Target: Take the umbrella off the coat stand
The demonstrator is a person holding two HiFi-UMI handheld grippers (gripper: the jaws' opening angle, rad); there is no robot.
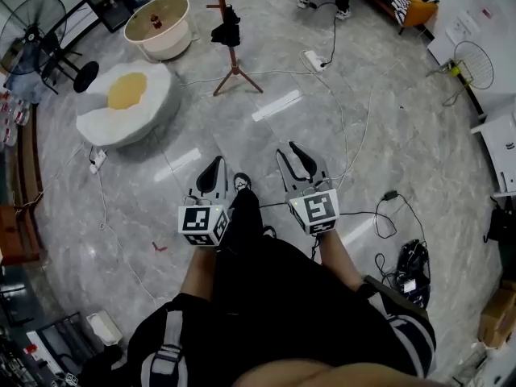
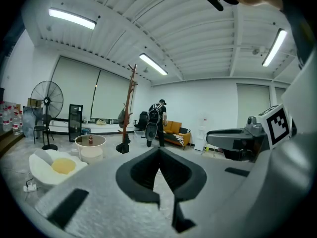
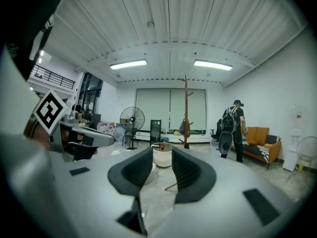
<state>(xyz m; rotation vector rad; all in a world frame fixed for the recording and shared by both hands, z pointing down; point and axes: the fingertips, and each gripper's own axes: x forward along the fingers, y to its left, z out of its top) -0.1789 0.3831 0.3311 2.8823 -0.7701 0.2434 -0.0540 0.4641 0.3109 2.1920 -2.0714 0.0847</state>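
Observation:
A brown wooden coat stand (image 1: 231,51) rises from the marble floor, far ahead of both grippers. A black bundle that looks like the folded umbrella (image 1: 226,31) hangs on its pole. In the left gripper view the stand (image 2: 130,103) is distant, with the dark bundle (image 2: 123,146) low on it. The right gripper view also has the stand (image 3: 186,108) far off. My left gripper (image 1: 215,168) (image 2: 158,150) is shut, its tips meeting with nothing between them. My right gripper (image 1: 297,158) (image 3: 162,168) is open and holds nothing. Both are held level at waist height, side by side.
A white round tub (image 1: 159,27) and an egg-shaped cushion (image 1: 127,99) lie left of the stand. A floor fan (image 1: 36,31) is at far left. Cables and a power strip (image 1: 313,59) cross the floor. A person with a backpack (image 3: 230,130) stands near an orange sofa (image 1: 407,2).

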